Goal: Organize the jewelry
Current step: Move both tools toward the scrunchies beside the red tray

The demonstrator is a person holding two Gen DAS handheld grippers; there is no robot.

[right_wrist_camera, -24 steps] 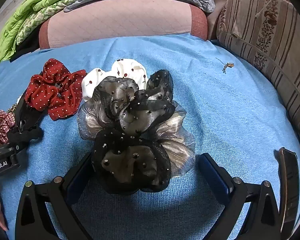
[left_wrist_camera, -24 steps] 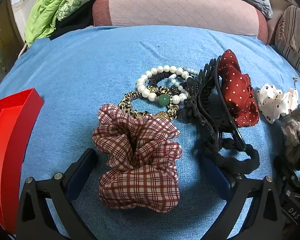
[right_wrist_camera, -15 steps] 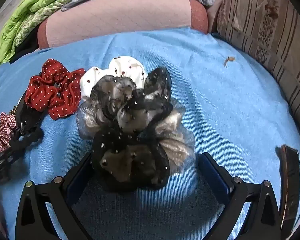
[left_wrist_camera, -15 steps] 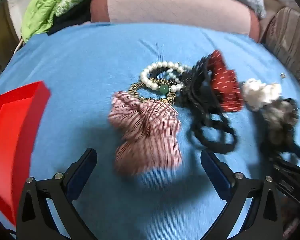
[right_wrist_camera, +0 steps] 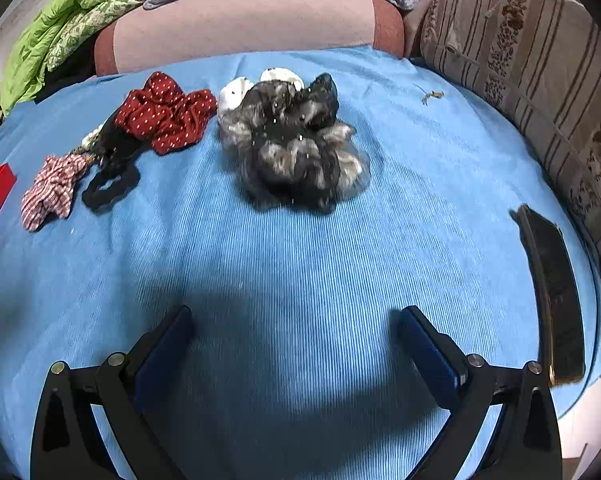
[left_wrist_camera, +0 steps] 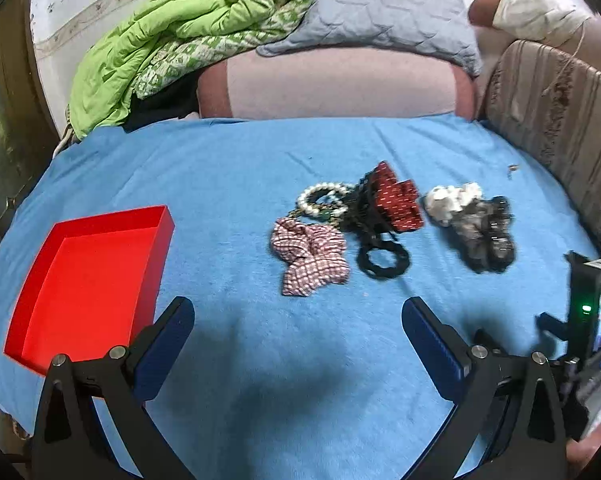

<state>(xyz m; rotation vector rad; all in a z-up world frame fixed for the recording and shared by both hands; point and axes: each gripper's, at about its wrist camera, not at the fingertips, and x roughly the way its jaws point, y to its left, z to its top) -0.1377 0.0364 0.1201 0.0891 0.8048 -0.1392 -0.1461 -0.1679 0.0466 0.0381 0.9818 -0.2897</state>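
Both grippers, left and right, hover with jaws spread and nothing between them. Scrunchies, the plaid one and a blurred, probably tulle one, lie right of the red tray on the blue bed cover.

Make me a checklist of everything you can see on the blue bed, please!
Surface: blue cloth, wrinkled.
Job's things: red tray, nothing in it; plaid scrunchie; pearl bracelet; black band; red dotted scrunchie; white scrunchie; black-grey scrunchie.
Clutter: dark flat object at right; small scrap.
Grippers: left gripper and right gripper open, holding nothing.
Cables: nothing seen.
Surroundings: green quilt, pink cushion, striped cushion.
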